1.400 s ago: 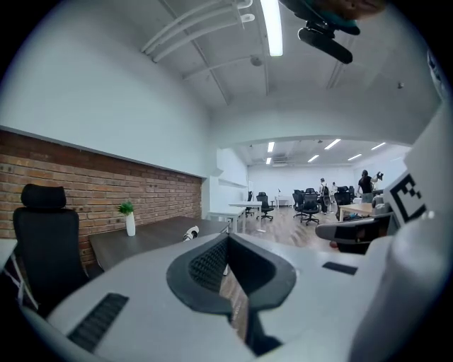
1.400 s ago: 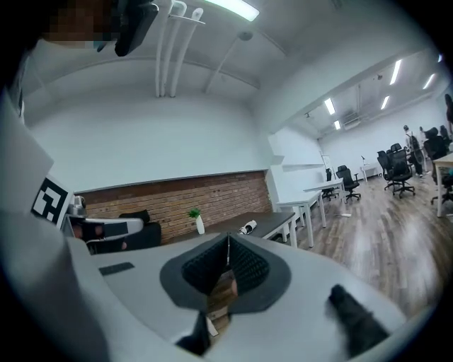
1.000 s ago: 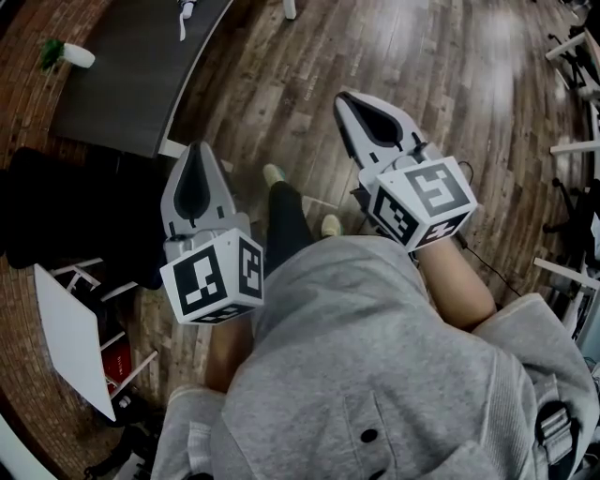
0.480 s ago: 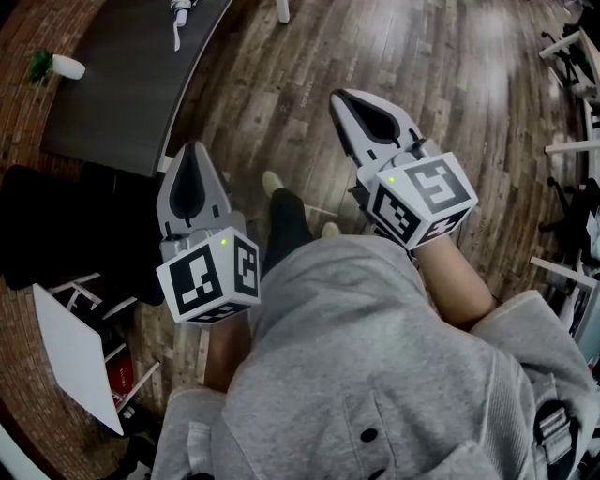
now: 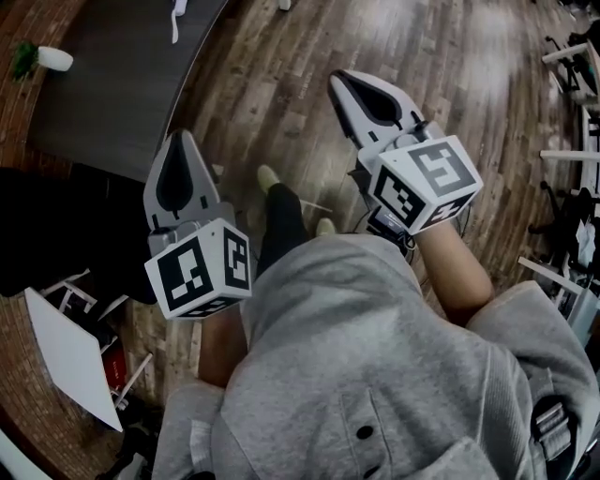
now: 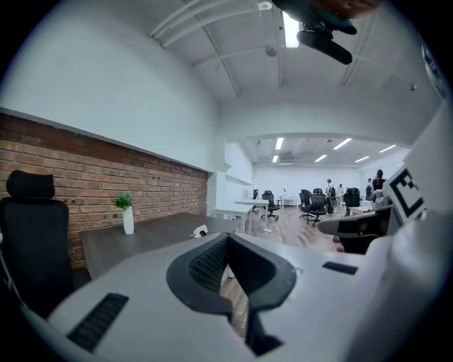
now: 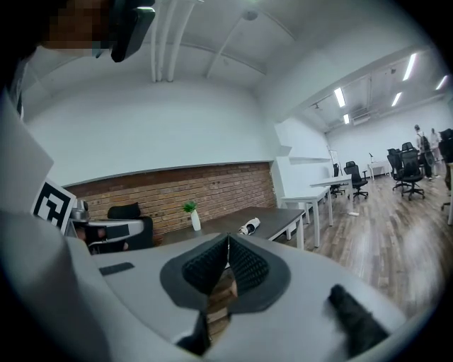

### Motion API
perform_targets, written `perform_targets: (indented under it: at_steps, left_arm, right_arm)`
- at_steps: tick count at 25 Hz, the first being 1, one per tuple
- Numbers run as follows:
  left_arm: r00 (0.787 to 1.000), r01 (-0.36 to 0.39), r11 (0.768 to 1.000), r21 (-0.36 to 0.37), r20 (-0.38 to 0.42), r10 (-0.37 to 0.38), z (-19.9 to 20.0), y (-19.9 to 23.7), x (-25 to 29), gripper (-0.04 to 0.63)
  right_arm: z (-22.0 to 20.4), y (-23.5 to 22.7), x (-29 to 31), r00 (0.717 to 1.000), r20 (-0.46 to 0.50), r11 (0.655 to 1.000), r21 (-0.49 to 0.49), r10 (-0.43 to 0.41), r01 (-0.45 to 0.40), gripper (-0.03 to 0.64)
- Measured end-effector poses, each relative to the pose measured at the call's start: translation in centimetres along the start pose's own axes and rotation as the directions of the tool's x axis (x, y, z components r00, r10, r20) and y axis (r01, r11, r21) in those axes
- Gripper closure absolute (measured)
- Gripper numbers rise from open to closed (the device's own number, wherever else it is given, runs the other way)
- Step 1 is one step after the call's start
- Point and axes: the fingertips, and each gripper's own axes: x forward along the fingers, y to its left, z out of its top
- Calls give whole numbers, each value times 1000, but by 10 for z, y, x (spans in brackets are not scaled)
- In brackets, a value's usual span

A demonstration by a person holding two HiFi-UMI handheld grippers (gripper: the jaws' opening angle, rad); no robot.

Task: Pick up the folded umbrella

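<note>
The folded umbrella [image 5: 176, 13] is a small white and dark bundle lying on the long dark table [image 5: 122, 84], at the top edge of the head view. It also shows far ahead as the umbrella [image 6: 200, 230] in the left gripper view and the umbrella [image 7: 249, 227] in the right gripper view. My left gripper [image 5: 181, 135] is held over the wooden floor beside the table's near corner, shut and empty. My right gripper [image 5: 337, 75] is further right over the floor, jaws together, nothing in them. Both point toward the table, well short of the umbrella.
A green plant in a white vase [image 5: 37, 58] stands on the table's far left. A black office chair [image 5: 56, 225] and a white panel [image 5: 66, 356] are at the left. White desk frames and chairs [image 5: 572, 56] line the right. The person's legs are between the grippers.
The person has stepped forward. Both grippers have moved toward the table, and the table, the plant and the umbrella have slid up and left in the head view. The jaws stay the same.
</note>
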Motion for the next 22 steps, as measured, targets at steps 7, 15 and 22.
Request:
perform_targets:
  at_steps: [7, 15, 22]
  left_arm:
    - [999, -21, 1000, -9, -42, 21, -5, 31, 47, 583]
    - [996, -25, 999, -25, -85, 23, -5, 59, 92, 583]
    - [996, -3, 1000, -27, -93, 0, 2, 84, 126, 583]
  right_arm:
    - [1, -13, 57, 999, -37, 1000, 12, 2, -1, 592]
    - [5, -16, 111, 997, -78, 1000, 22, 7, -6, 592]
    - [18, -12, 154, 997, -79, 1000, 10, 7, -7, 592]
